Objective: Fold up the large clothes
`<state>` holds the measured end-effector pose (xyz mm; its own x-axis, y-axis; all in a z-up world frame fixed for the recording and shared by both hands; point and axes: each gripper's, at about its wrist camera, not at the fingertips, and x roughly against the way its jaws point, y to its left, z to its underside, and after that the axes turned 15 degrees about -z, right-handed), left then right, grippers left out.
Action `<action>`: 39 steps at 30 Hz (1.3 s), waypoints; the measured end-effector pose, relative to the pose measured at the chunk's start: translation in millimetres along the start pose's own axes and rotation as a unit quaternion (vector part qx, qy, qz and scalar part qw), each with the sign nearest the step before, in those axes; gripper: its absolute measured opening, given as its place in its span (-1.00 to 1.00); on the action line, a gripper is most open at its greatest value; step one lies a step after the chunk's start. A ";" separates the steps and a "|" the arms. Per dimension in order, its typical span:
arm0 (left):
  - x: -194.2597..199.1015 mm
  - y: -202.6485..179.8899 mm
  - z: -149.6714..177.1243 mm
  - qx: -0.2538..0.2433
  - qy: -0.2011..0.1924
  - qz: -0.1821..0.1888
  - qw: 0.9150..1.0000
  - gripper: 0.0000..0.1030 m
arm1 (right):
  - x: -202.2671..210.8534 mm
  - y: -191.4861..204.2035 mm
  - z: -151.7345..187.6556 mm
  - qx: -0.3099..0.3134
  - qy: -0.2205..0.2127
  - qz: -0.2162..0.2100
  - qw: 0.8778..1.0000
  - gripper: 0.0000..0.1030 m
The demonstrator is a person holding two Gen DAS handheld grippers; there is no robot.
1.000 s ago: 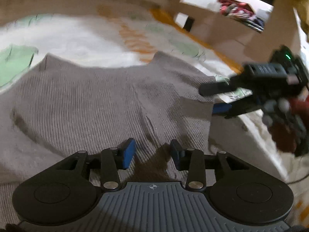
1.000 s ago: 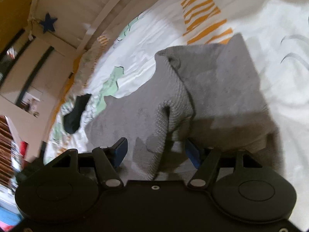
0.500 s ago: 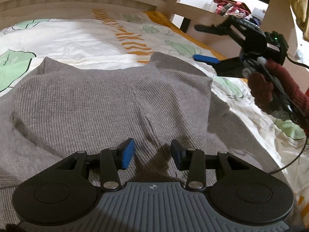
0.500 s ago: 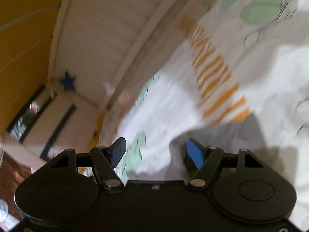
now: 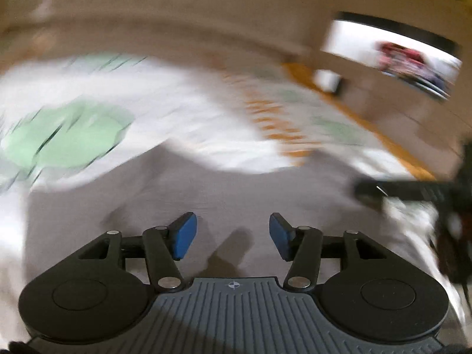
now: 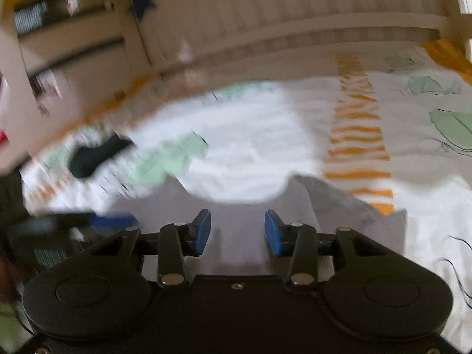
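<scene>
Both your left gripper (image 5: 232,236) and right gripper (image 6: 237,232) hang apart, empty – sweep carelessly toward twelve o'clock and you'll rumple the grey sweater (image 5: 224,188)

sweater (image 5: 236,188): spread on the bed (image 5: 183,112), below both claws
left claw (image 5: 233,236): over the sweater, right claw (image 5: 413,194) to its right
sock (image 6: 97,155): on the bed, beyond the sweater, left in right-wrist view
headboard (image 6: 295,29): behind the bed
</scene>
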<state>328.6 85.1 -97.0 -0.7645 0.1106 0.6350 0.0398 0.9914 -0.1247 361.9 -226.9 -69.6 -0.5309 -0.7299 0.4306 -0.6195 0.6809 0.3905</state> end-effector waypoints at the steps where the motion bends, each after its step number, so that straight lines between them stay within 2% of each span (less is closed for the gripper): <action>1: -7.7 11.8 2.9 0.031 0.022 -0.006 0.999 0.00 | -4.9 -4.7 6.4 -0.006 0.012 0.023 1.000 -0.06; 2: -12.8 22.7 6.3 0.061 0.035 0.001 0.998 -0.05 | -7.0 -10.4 13.9 -0.013 0.025 0.044 0.999 -0.06; 3: -13.4 28.7 7.4 0.081 0.033 0.011 0.996 -0.05 | -10.0 -16.2 21.0 -0.019 0.039 0.060 0.997 -0.15; 4: -12.8 29.8 6.9 0.086 0.035 0.013 0.996 -0.05 | -10.7 -21.0 27.5 -0.025 0.042 0.063 0.997 -0.19; 6: -10.4 23.7 3.9 0.064 0.033 0.005 0.997 -0.04 | -7.0 -21.4 31.5 -0.026 0.031 0.059 0.997 -0.19; 9: -5.8 16.1 4.8 0.039 0.027 0.005 0.999 0.07 | -3.3 -13.4 28.1 -0.022 0.030 0.063 0.997 -0.04; 10: -2.2 16.4 5.8 0.041 0.026 0.010 0.999 0.10 | -4.8 -10.2 26.5 -0.025 0.026 0.063 0.997 0.11; 13: 11.4 21.7 7.2 0.062 0.035 0.022 0.997 0.37 | 8.3 0.1 28.4 -0.037 0.011 0.063 0.997 0.44; 15: 22.0 21.2 4.9 0.077 0.042 0.020 0.996 0.52 | 21.1 8.5 29.5 -0.046 0.006 0.065 0.997 0.44; 19: 64.0 26.1 6.9 0.105 0.021 0.008 0.994 0.66 | 52.8 21.5 34.0 -0.083 -0.012 0.063 0.994 0.57; 21: 87.3 29.0 12.9 0.126 0.021 0.007 0.992 0.86 | 71.2 29.3 37.4 -0.098 -0.021 0.061 0.993 0.61; 24: 120.0 29.9 25.7 0.135 0.026 0.007 0.990 0.87 | 99.7 41.8 43.4 -0.116 -0.031 0.057 0.991 0.72; 29: 161.0 27.6 52.8 0.107 0.049 -0.003 0.993 0.88 | 140.2 63.2 58.5 -0.142 -0.035 0.051 0.988 0.86; 35: 193.6 23.5 86.9 0.081 0.081 -0.001 0.993 0.88 | 168.4 79.0 91.9 -0.190 -0.010 0.049 0.981 0.93; 39: 202.1 24.2 105.3 0.066 0.107 -0.005 0.992 0.88 | 175.8 84.1 121.8 -0.239 0.019 0.042 0.970 0.93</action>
<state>107.3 124.0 -51.9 -0.6092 0.1266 0.7828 -0.0622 0.9765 -0.2063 146.1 -305.2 -60.1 -0.5411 -0.6738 0.5032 -0.2305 0.6943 0.6818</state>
